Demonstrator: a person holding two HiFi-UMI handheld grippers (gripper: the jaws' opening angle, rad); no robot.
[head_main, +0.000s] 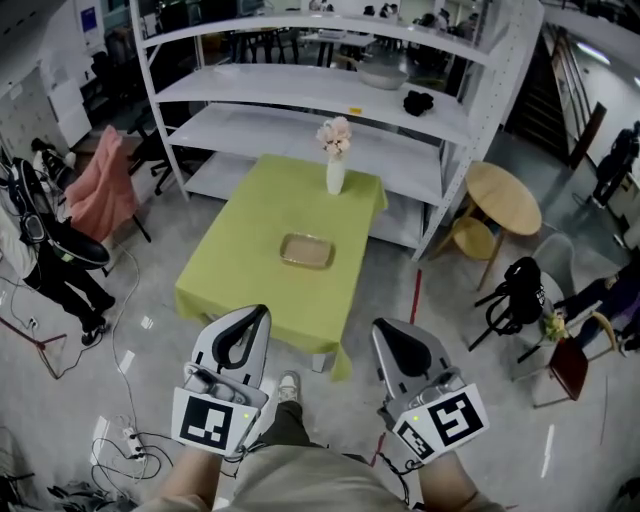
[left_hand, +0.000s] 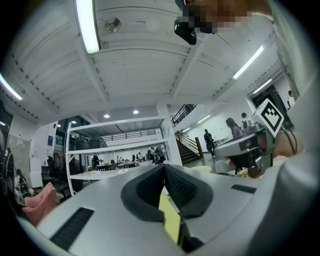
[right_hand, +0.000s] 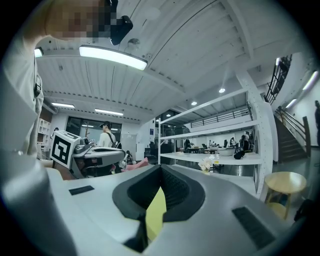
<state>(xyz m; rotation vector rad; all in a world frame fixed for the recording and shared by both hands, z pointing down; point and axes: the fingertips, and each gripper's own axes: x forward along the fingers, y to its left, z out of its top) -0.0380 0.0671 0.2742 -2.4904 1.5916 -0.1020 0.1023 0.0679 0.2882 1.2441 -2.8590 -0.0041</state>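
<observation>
Left hand-held gripper closed, tray head-view only

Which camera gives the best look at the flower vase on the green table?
The head view: the whole vase stands there on the green table, flowers on top. The right gripper view shows only its flowers above the jaws; the left gripper view does not show it.

Bright, even light from ceiling strip lamps; fisheye edges bend, and left gripper blurs close up.
</observation>
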